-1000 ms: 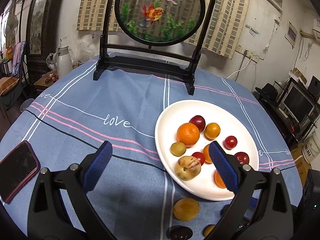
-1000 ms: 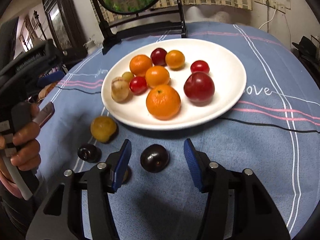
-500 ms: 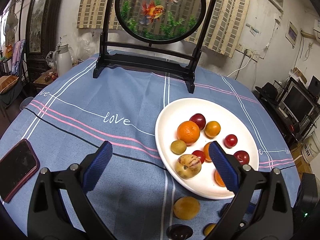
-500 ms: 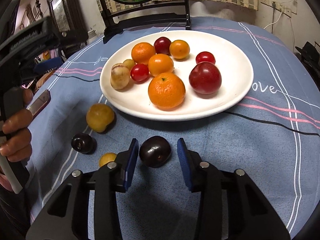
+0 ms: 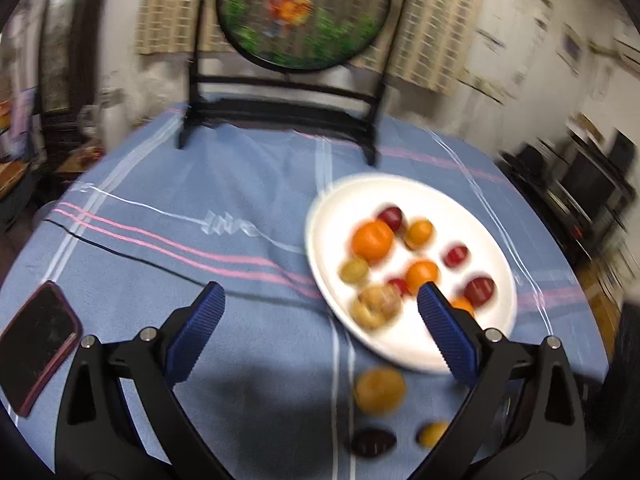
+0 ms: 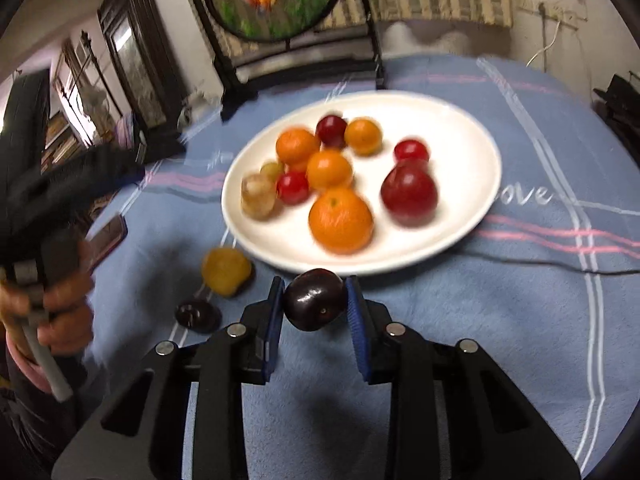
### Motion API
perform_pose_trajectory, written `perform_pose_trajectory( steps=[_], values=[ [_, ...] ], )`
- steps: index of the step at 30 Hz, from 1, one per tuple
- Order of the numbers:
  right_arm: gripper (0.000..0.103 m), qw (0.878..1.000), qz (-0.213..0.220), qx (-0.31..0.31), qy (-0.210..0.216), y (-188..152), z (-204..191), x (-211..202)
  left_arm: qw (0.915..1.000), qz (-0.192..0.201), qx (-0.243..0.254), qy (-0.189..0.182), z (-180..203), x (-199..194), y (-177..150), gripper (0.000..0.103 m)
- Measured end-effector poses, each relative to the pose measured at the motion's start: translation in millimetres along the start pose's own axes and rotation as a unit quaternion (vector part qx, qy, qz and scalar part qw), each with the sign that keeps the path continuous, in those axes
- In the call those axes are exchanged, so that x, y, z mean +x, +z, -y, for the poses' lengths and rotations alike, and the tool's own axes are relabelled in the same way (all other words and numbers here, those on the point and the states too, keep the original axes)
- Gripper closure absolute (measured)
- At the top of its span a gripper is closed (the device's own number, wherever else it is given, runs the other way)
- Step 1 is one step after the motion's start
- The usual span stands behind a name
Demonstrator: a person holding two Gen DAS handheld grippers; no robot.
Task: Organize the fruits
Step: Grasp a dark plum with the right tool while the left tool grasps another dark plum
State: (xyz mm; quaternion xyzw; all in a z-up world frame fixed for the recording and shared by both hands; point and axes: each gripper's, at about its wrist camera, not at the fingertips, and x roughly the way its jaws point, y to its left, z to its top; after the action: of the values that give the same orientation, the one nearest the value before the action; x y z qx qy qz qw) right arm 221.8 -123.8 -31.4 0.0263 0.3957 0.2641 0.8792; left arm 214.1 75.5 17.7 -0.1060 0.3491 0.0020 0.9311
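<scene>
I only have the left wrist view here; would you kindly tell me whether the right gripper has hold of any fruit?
Observer: Yes, the right gripper is shut on a dark plum.
Operator: Thank you. Is it over the plate yet?
Observer: Not clearly; it appears just short of the white plate, at its near rim.
Operator: Which fruit lies closest to that rim?
Observer: A large orange, mostly hidden in your view.

My bench (image 6: 520, 320) has a blue striped cloth; sitting on it are a white plate (image 6: 460, 152), phone (image 5: 36, 344), framed fish screen (image 5: 300, 12), yellow fruit (image 6: 226, 270), and a dark plum (image 6: 198, 314).
</scene>
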Motion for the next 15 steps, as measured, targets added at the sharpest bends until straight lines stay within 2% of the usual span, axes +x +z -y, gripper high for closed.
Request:
perform_pose_trajectory(
  steps=[3, 6, 11, 15],
  values=[
    [0.072, 1.0, 0.006, 0.011, -0.003, 2, 4, -2, 0.9984, -0.018, 0.043, -0.033, 5, -4, -20, 0.004],
    [0.072, 1.0, -0.005, 0.024, 0.003, 1, 9, 0, 0.993, -0.038, 0.087, -0.071, 12, -8, -46, 0.006],
    [0.072, 1.0, -0.009, 0.028, 0.002, 1, 9, 2, 0.985, -0.064, 0.145, -0.069, 26, -5, -73, 0.036],
    [0.072, 1.0, -0.009, 0.026, -0.002, 0, 9, 2, 0.9826, -0.075, 0.155, -0.071, 30, -1, -77, 0.043]
  ],
)
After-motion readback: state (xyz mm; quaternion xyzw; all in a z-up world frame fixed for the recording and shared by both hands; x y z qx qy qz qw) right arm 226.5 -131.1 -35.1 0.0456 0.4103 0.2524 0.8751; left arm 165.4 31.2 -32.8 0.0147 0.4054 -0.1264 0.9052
